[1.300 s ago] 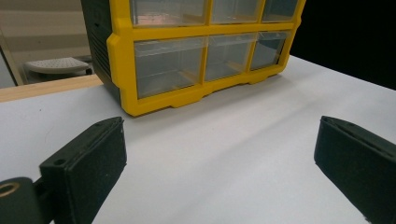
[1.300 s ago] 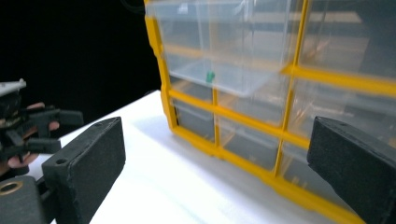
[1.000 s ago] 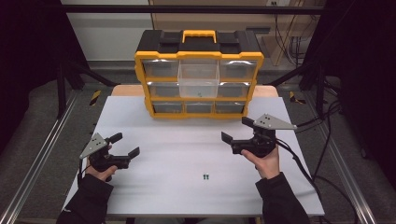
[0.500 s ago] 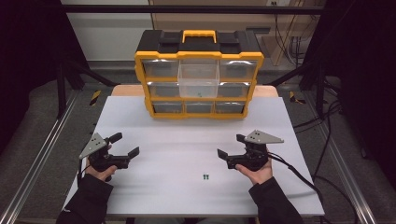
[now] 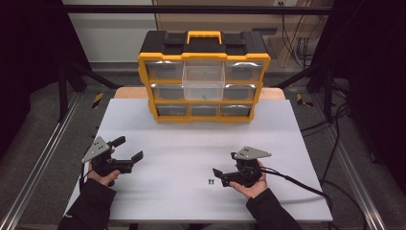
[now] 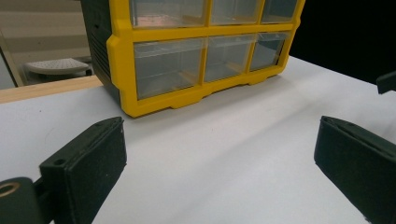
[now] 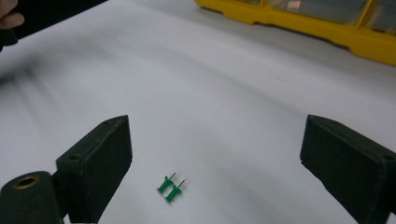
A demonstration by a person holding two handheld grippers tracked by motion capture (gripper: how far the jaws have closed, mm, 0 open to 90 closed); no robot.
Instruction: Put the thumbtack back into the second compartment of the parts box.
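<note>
- Two green pushpins (image 5: pixel 210 181) lay side by side, touching or nearly so, on the white worktop (image 5: pixel 191 143), near its front edge and a little right of centre.
- In the right gripper view the pushpins (image 7: pixel 170 187) lay flat, heads toward the camera, steel points aimed up and to the right; their long axes ran parallel.
- Open white surface surrounded the pushpins on every side, and nothing else lay near them.
- Behind them, well apart, a yellow drawer cabinet (image 5: pixel 204 76) stood at the worktop's far edge, with clear drawers facing the person.
- At the right, the right gripper (image 5: pixel 221 175) was held low just beside the pushpins, pointing left at them; its jaws stood spread wide, had just been closing slightly, and held nothing. Seen along the jaws, the pushpins lay between them, nearer the left jaw and touching neither.
- Over at the left, the left gripper (image 5: pixel 130 149) hovered near the worktop's left edge, well apart from the pushpins, jaws spread and empty, pointing toward the cabinet (image 6: pixel 187 51).
</note>
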